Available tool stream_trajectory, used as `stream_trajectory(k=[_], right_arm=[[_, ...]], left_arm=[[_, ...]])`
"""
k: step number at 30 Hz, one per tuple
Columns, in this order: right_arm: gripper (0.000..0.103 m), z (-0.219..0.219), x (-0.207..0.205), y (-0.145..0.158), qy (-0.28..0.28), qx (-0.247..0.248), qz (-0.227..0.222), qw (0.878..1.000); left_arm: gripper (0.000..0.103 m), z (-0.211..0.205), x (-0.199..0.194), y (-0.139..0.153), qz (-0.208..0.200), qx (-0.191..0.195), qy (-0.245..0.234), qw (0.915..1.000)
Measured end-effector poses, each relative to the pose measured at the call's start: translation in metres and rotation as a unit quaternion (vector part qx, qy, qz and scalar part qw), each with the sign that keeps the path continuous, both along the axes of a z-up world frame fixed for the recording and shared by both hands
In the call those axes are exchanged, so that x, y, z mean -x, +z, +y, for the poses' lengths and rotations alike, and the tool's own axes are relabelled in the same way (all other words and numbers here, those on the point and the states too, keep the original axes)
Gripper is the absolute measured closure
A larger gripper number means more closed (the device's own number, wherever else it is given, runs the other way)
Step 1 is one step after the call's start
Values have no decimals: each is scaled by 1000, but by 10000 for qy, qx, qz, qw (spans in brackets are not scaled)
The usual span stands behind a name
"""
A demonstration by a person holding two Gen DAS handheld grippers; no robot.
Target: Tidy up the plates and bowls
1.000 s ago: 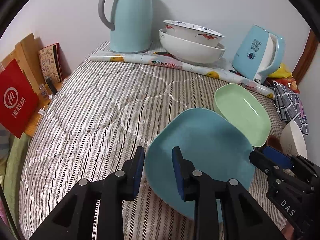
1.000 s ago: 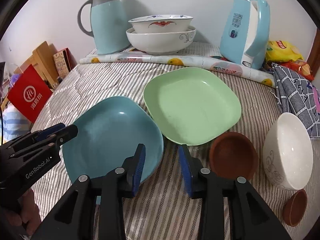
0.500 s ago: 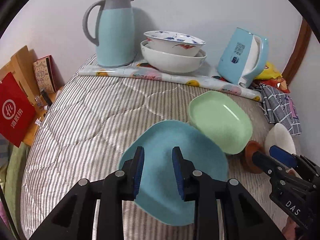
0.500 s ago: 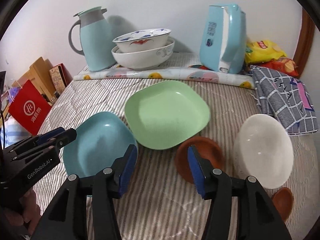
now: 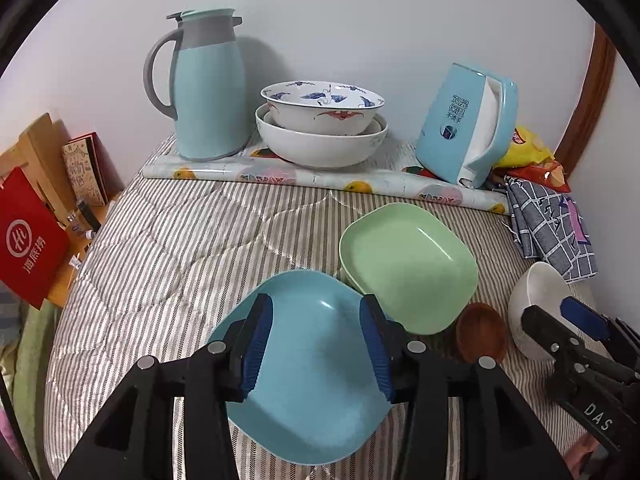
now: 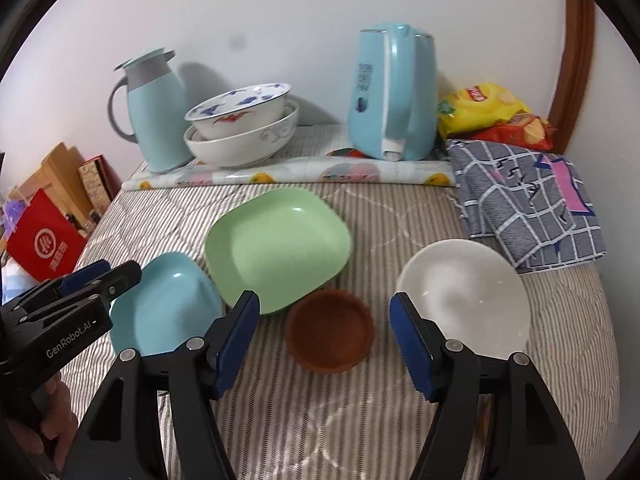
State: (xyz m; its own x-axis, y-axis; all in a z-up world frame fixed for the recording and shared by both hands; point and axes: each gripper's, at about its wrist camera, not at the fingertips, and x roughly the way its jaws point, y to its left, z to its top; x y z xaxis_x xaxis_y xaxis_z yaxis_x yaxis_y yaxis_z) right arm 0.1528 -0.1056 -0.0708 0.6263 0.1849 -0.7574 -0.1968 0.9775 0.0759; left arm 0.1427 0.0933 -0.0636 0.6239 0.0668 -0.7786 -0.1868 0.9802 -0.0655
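A blue square plate [image 5: 308,376] lies on the striped quilt, next to a green square plate [image 5: 404,264]. My left gripper [image 5: 316,344] is open above the blue plate, touching nothing. In the right wrist view the blue plate [image 6: 168,308], the green plate [image 6: 276,244], a brown bowl [image 6: 330,330] and a white bowl [image 6: 468,296] lie in a row. My right gripper [image 6: 324,340] is open wide and hovers over the brown bowl, empty. Two stacked white bowls [image 5: 320,124] stand at the back.
A blue thermos jug [image 5: 204,84] and a blue kettle [image 5: 468,124] stand at the back on a rolled mat [image 5: 320,178]. A checked cloth [image 6: 524,204] and snack bags [image 6: 488,116] lie at the right. A red box [image 5: 28,236] stands off the left edge.
Both grippers have pulled back and upward and opened wider. The left gripper, once narrow near the blue plate's edge, now spans it. The right gripper has shifted right, over the brown bowl.
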Motion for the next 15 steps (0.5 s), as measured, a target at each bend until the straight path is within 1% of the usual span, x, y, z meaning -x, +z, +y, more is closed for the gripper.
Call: stream_trajectory(k=[5,8,10,12,15], right_arm=[[36,-9,-4,6,-90,-22,5,10000],[36,-11,-6,12,-126,22,-53,9999],[36,-13,-8,13,-158,-5,-27,9999],[36,-15,-11,14,-114,-131,41,9998],[36,-15,-14,15,-99,-132,55,9998]], left_arm=[[58,-2,-6,5,2,-28,-17,10000],[58,-4,-8,8,-49,115,-146,9998],[57,-7,-10,10,-51,58,-184,9998],[56,-10,-13,11,-60,-18,-192,9998],[56,-10,-18,10,-5,42,-211,9998]])
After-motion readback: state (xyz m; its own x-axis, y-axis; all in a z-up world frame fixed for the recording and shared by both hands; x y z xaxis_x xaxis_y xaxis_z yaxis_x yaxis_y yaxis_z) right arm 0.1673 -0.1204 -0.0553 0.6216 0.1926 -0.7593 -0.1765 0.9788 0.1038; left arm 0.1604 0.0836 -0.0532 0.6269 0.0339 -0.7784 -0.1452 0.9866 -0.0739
